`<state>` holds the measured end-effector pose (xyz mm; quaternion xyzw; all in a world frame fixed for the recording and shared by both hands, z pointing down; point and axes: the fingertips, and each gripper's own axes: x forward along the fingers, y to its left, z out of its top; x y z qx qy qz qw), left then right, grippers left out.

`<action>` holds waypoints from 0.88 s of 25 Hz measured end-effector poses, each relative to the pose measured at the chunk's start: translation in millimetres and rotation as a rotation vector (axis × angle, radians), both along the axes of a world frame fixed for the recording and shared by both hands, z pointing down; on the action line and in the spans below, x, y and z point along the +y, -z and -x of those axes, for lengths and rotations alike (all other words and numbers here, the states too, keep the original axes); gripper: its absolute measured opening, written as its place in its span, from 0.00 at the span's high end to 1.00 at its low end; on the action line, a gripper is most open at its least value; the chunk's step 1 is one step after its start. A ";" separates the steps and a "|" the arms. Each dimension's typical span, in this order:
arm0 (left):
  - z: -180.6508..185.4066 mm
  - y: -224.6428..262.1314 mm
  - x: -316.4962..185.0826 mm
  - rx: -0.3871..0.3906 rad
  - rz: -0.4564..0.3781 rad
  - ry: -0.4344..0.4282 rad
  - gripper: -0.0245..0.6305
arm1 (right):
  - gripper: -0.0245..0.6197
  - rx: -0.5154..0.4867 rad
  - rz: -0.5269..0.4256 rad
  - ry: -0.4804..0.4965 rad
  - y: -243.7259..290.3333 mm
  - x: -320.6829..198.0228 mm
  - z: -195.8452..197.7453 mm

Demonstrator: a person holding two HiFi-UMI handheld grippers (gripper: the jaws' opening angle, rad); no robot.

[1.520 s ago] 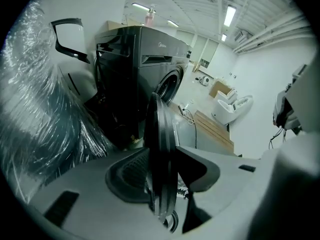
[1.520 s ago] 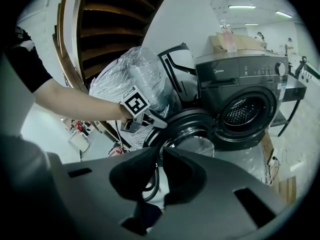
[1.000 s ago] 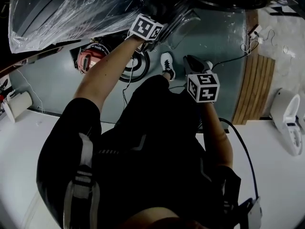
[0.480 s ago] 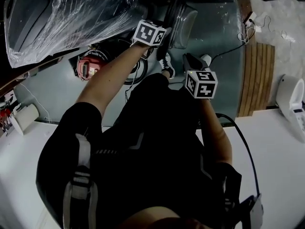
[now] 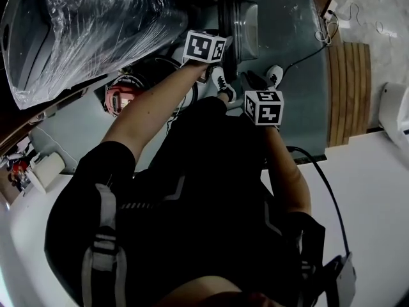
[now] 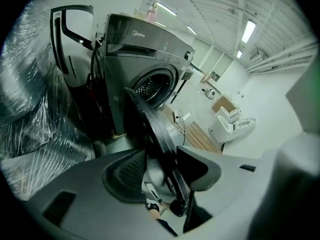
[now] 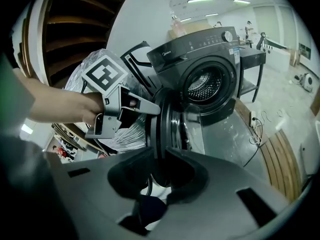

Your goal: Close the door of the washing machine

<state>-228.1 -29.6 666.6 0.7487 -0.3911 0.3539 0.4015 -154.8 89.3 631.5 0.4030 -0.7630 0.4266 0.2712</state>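
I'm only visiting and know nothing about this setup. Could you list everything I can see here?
washing machine: one, dark grey, ahead, drum showing.
door: one, dark rim, swung open toward the camera.
plastic-wrapped bulk: one, clear film over grey, left of the machine.
round device: one, red and black, on the floor below the wrapped bulk.
wooden slats: one patch, brown, floor at right.
white fixture: one, white, beyond the slats at far right.
cables: a few, black and white, floor near the slats.
shoes: two, white, by the door.
left hand-held gripper: one, grey, door's edge between its jaws, which have just been opening.
right hand-held gripper: one, grey, door's rim between its jaws, which have also just been opening.
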 end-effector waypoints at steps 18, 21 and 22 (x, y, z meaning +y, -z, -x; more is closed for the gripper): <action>-47.8 7.4 -1.7 0.037 0.046 -0.085 0.67 | 0.66 0.101 0.076 0.065 -70.8 19.0 -12.2; -50.3 8.4 -3.7 0.047 0.058 -0.099 0.67 | 0.66 0.132 0.088 0.058 -83.4 16.2 -20.5; -50.2 9.2 -4.2 0.047 0.056 -0.108 0.67 | 0.66 0.134 0.092 0.065 -86.4 15.2 -21.1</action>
